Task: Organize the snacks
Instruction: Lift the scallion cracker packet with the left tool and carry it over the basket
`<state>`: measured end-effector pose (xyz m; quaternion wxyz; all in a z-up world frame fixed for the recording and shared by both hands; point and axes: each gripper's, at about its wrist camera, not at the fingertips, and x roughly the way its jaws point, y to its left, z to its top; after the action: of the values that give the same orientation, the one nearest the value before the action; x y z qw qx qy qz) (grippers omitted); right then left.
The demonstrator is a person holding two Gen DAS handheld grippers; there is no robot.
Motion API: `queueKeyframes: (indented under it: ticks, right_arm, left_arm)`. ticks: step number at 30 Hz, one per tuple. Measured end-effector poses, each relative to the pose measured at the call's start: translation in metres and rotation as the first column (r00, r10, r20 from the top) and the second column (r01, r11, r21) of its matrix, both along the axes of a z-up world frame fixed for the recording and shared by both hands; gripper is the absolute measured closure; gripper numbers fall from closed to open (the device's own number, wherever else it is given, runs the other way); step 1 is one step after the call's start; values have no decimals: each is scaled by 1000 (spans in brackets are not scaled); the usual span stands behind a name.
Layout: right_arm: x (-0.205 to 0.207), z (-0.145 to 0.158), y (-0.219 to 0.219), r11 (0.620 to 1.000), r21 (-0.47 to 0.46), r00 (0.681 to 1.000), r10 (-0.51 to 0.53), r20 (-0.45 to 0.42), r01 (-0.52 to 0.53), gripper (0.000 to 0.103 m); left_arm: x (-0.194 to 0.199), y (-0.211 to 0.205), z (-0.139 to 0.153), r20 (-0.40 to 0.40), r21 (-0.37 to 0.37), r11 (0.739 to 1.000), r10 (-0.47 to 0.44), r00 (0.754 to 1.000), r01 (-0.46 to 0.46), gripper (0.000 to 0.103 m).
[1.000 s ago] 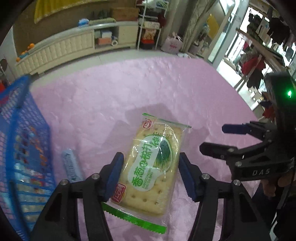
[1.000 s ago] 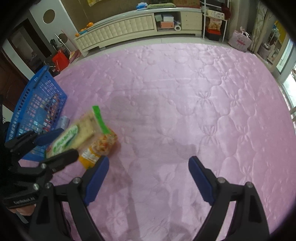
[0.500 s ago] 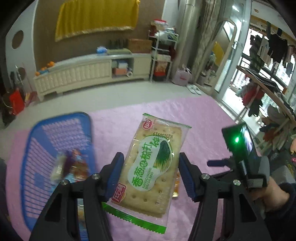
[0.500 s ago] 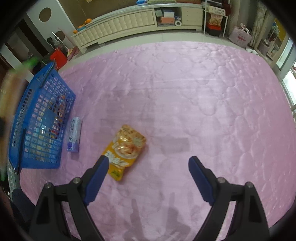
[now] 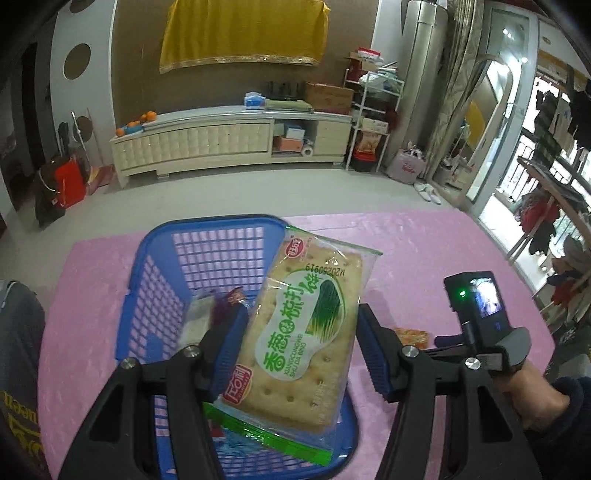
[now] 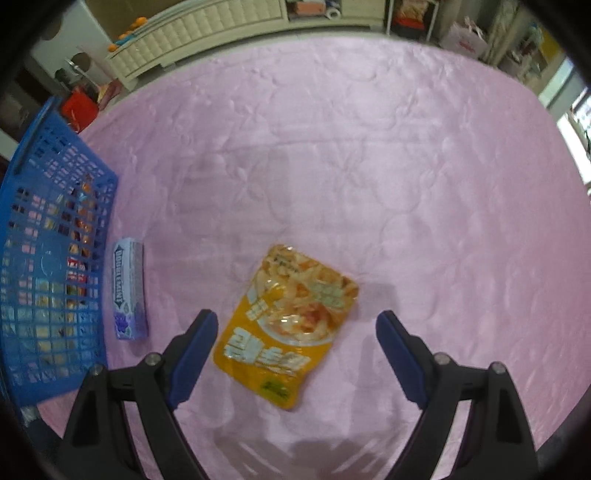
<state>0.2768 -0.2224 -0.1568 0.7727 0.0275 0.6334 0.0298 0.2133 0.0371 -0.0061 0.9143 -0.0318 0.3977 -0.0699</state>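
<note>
While the left tongs (image 5: 301,354) grip the cracker pack (image 5: 306,332) above the basket (image 5: 155,280), the right tongs (image 6: 295,354) hover released over the orange pouch (image 6: 291,325) beside the basket; next, release the crackers.

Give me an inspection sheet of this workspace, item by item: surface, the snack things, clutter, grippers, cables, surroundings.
Surface: pink quilted cloth, wrinkled.
Job's things: cracker packet held above the blue basket, which already holds wrapped snacks; orange snack pouch and purple gum pack lie on the cloth, apart, the gum beside the basket.
Clutter: nothing seen on the cloth.
Grippers: left gripper shut on the cracker packet; right gripper open above the orange pouch, not touching it.
Cables: nothing seen.
Surroundings: cream cabinet, yellow wall hanging, shelf rack, clothes rack.
</note>
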Motion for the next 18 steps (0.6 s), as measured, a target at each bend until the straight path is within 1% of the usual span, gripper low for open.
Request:
queueKeyframes:
  ticks: [3, 6, 7, 8, 11, 13, 18]
  right_arm:
    - [4, -4, 9, 999, -32, 1000, 5, -8, -6, 13]
    - [6, -12, 20, 998, -65, 1000, 2, -27, -3, 13]
    - [7, -14, 22, 997, -77, 999, 5, -34, -8, 21]
    - [6, -15, 26, 993, -114, 1000, 14, -28, -18, 25]
    - [4, -16, 33, 991, -134, 1000, 23, -16, -25, 31]
    - [1, -15, 40, 986, -158, 999, 43, -1, -43, 32]
    - [-20, -15, 59, 975, -204, 991, 104, 78, -87, 39]
  left_arm:
    - [1, 11, -5, -13, 21, 1000, 12, 1000, -12, 45]
    - [6, 21, -8, -27, 22, 999, 23, 999, -23, 45]
    - [6, 23, -7, -27, 21, 1000, 23, 999, -23, 45]
    - [5, 29, -7, -27, 19, 1000, 21, 999, -21, 45]
    - [9, 37, -7, -26, 12, 1000, 16, 1000, -15, 45]
    - [14, 43, -10, -38, 14, 1000, 24, 999, -24, 45]
    - [30, 56, -19, -66, -2, 1000, 25, 998, -25, 45]
